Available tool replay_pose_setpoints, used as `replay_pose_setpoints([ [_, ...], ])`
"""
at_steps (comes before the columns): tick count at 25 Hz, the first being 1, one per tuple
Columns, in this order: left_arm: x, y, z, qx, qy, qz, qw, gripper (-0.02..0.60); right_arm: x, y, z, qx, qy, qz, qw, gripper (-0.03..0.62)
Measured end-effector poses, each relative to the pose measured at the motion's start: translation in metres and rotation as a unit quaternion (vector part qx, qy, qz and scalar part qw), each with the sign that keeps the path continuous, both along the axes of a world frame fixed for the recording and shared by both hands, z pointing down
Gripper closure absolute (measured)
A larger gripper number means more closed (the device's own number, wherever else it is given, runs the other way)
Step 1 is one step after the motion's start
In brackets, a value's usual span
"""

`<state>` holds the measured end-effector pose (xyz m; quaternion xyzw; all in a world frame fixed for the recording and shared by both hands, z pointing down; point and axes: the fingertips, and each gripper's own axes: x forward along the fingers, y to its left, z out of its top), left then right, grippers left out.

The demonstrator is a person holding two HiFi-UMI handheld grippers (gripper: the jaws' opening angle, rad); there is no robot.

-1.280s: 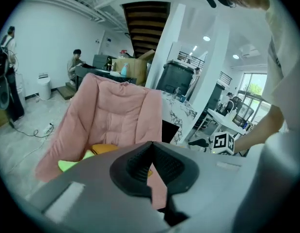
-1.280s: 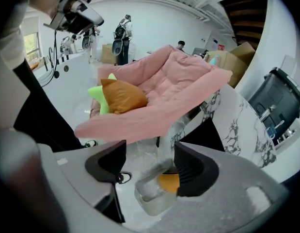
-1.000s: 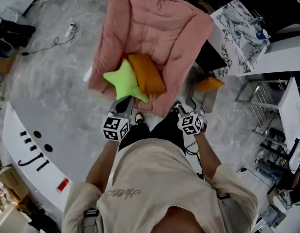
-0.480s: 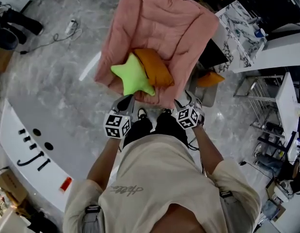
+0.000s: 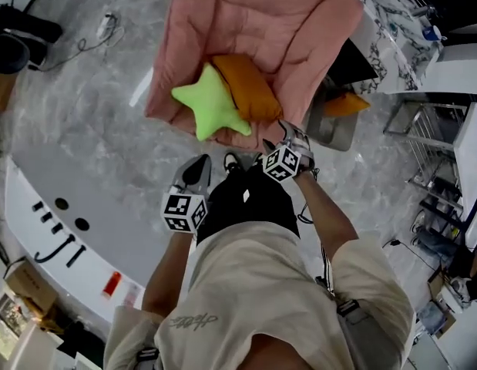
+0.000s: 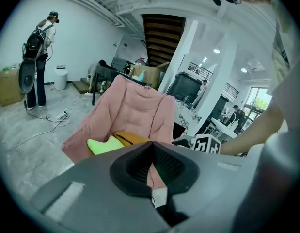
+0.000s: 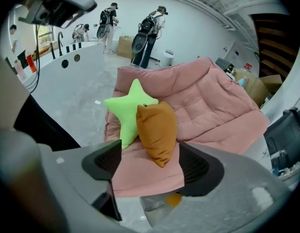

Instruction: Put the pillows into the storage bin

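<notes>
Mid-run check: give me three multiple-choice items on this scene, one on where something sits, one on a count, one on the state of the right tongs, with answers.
1. Where does the green star pillow lie?
A. On the pink chair, against the orange pillow.
B. Under that chair.
C. Behind that chair.

2. How many pillows lie on the pink chair?
A. One.
B. Two.
C. Four.

3. How do the right tongs stand?
A. Shut on the orange pillow.
B. Shut with nothing in them.
C. Open, gripping nothing.

Answers:
1 A: the star rests on the seat, touching the orange pillow.
2 B: only the star and the orange one lie there.
3 C: the jaws have just been opening and stand apart. They are aimed at the orange pillow but not touching it.
</notes>
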<state>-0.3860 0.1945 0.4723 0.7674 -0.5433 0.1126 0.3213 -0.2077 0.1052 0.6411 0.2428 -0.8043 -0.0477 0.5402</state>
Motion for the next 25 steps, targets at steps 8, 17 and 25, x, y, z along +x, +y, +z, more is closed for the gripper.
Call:
replay_pose_setpoints([
  [8,-0.007,0.014,0.018,-0.027,-0.002,-0.023,0.9994,0.561,-0.026,-0.033,0.064,0.009,0.029,-0.033,0.999,0.176],
  [17,-0.034,0.033,0.034,-0.065,-0.012,-0.077,0.9948,0.563,-0.035,-0.077,0.12,0.066,0.051,-0.038,0.996,0.073],
  [25,-0.042,0.028,0.043,-0.072,-0.009,-0.088,0.9935,0.562,-0.042,-0.097,0.133,0.06,0.076,-0.058,0.994,0.026],
])
